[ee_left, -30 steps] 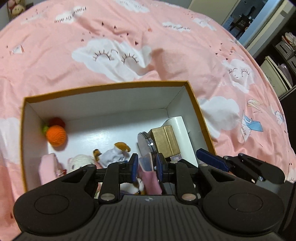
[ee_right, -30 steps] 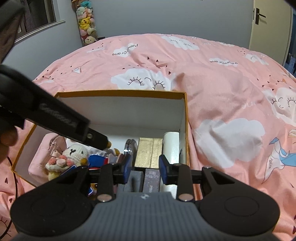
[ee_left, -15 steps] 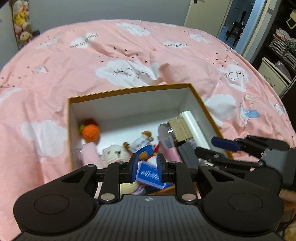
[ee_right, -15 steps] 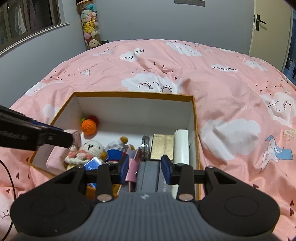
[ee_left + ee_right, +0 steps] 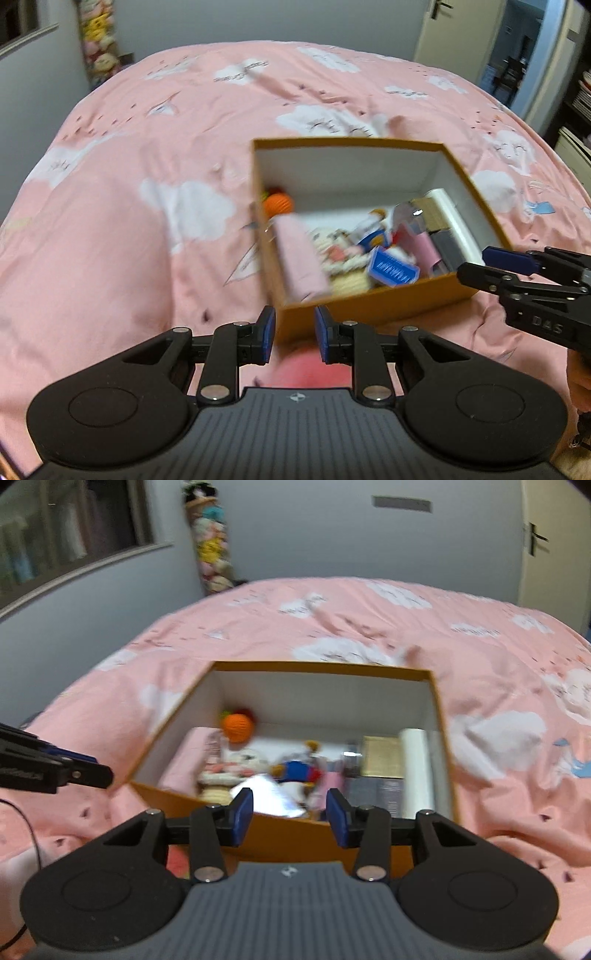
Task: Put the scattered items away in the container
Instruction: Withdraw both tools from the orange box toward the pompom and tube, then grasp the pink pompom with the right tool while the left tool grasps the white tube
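Observation:
An orange cardboard box [image 5: 369, 308] [image 5: 288, 836] with white inner walls sits on the pink bed. Inside lie an orange crochet ball [image 5: 277, 204] [image 5: 237, 728], a pink pouch [image 5: 301, 260], a crochet doll [image 5: 242, 766], a blue card [image 5: 392, 270], a gold box [image 5: 382, 756], a white tube [image 5: 417, 771] and a grey box [image 5: 448, 245]. My left gripper [image 5: 291, 338] is open and empty, just in front of the box's near wall. My right gripper [image 5: 290, 818] is open and empty, in front of the box; it also shows in the left wrist view [image 5: 495, 267].
The pink cloud-print duvet [image 5: 129, 206] [image 5: 498, 686] covers the whole bed around the box. A hanging column of plush toys [image 5: 212, 554] is at the far wall. A door [image 5: 436, 29] and shelves [image 5: 580, 110] lie to the right.
Both grippers have pulled back out of the box and up, towards me. The left gripper let go of the blue card, which now lies in the box. The views widened.

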{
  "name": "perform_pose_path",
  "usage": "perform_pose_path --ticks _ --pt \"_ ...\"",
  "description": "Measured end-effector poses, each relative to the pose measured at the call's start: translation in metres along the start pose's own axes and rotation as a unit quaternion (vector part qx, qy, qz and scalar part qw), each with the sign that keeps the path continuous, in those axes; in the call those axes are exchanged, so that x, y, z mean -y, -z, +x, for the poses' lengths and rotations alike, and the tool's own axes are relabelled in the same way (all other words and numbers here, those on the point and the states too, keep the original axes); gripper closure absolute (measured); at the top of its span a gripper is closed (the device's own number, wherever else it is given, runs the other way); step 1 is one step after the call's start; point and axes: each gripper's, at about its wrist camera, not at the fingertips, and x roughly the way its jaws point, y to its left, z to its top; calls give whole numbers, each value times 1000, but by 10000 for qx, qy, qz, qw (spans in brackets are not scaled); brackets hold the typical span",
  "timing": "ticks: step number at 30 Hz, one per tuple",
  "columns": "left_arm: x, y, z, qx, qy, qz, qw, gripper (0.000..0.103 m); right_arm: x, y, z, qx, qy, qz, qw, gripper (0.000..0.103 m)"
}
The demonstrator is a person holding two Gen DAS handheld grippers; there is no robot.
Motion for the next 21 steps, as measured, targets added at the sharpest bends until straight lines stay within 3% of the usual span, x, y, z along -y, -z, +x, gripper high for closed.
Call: perform_pose_path --ticks 5,8,9,11,16,21 --pt "-17 35 5 -227 -85 -101 9997 70 -25 16 8 -116 -347 -177 9992 53" --pt "-19 55 15 -428 -170 137 9988 70 -39 28 21 -318 -605 -347 9971 51" --pt "-18 60 19 -505 -215 225 9982 70 -44 32 25 -345 -691 -431 9961 46" --pt "-17 67 27 -605 -310 355 9971 70 -56 39 35 -387 -868 -670 9932 39" --pt "-22 77 40 -747 -381 291 9961 70 -85 56 60 -514 -1171 -1271 9836 38" --pt "-24 83 44 -827 -393 385 9951 67 -98 68 85 -870 -1291 -1448 9771 38"
